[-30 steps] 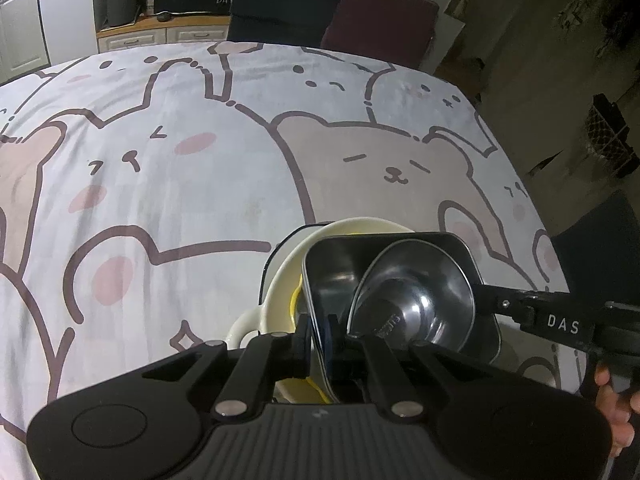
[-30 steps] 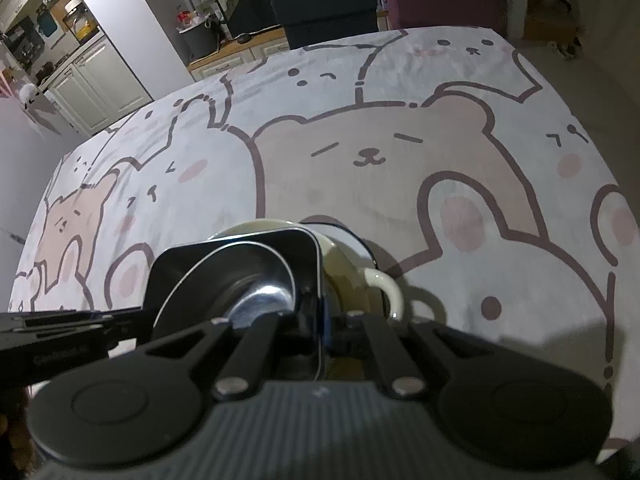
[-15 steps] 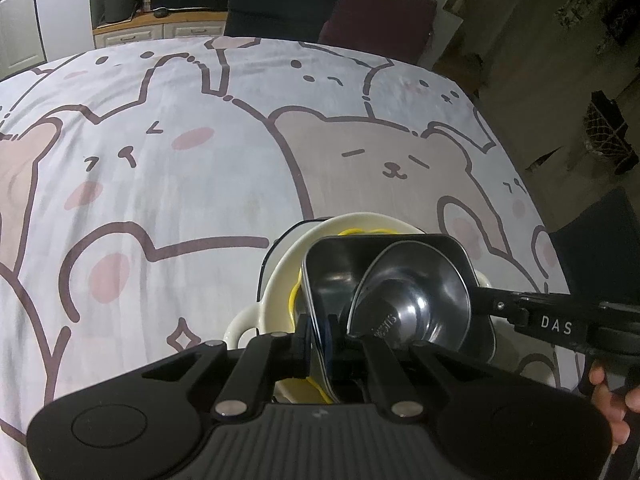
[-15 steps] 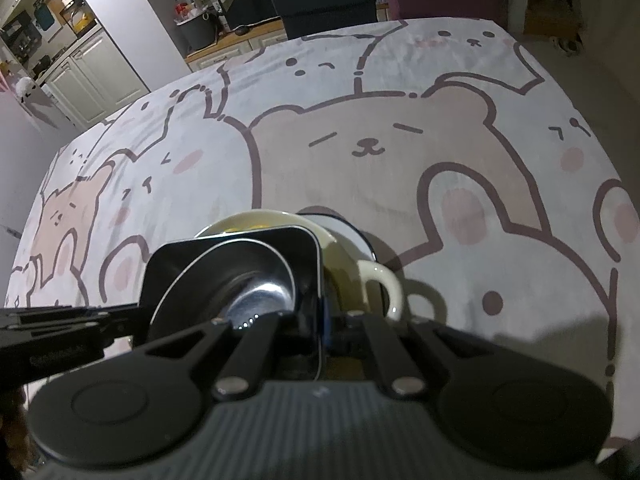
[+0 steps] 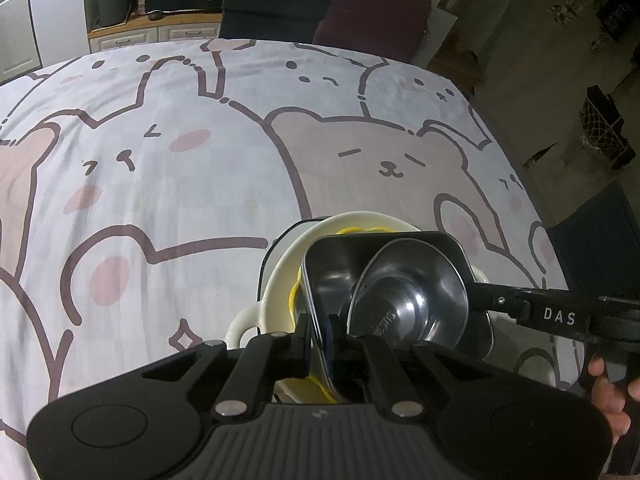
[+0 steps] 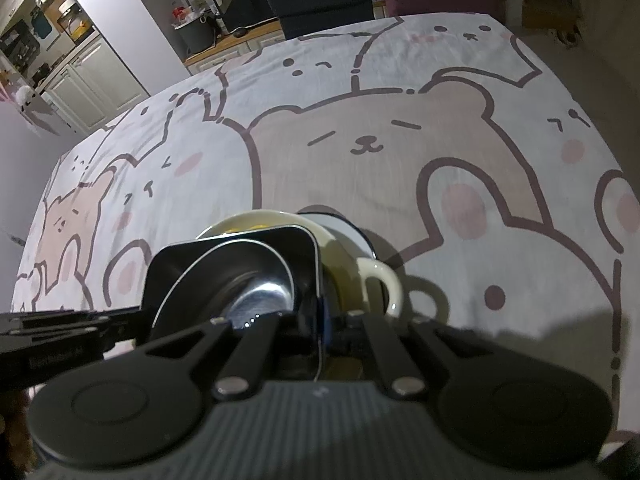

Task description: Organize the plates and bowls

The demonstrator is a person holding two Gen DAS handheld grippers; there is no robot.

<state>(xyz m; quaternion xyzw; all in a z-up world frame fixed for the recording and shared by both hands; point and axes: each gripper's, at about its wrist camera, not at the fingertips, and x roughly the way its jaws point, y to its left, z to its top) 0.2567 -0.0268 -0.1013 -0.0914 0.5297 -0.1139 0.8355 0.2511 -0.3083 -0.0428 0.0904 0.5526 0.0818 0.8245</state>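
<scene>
On the left, the left gripper [image 5: 320, 336] has its tongs narrow and pinches the near left rim of the black square tray [image 5: 332, 272]. Just beside it, lower and further left, there is the cream bowl [image 5: 280, 280] with a small handle and a yellow inside. It stands on a plate [image 5: 276, 240] with a dark edge, on the bear-pattern tablecloth [image 5: 160, 200].

The tray is over the cream bowl and partly inside its mouth. I cannot tell if it already rests there or only hangs. In the tray lies a round steel bowl [image 5: 412, 292], leaning toward the right side.

On the right, the right gripper [image 6: 324, 328] holds the opposite rim of the tray. Its tongs are also narrow. They have just been opening by a very little, and the rim is between them. A hand [image 5: 608, 384] grasps this tool at the right edge of the left wrist view.

I think the step is to nest the tray, with its steel bowl, into the cream bowl. To do it well, both hands should lower together and keep the tray level, because the steel bowl is loose and can slide. The tongs should open only when the tray sits firmly, both sides at the same time, and then draw outward without catching the rim.

Compared with one second ago, very little differs. The tray, both bowls and the plate keep the same places in both views, and both grips are unchanged. Only the far edge of the table and the room behind sit slightly differently in the views.
</scene>
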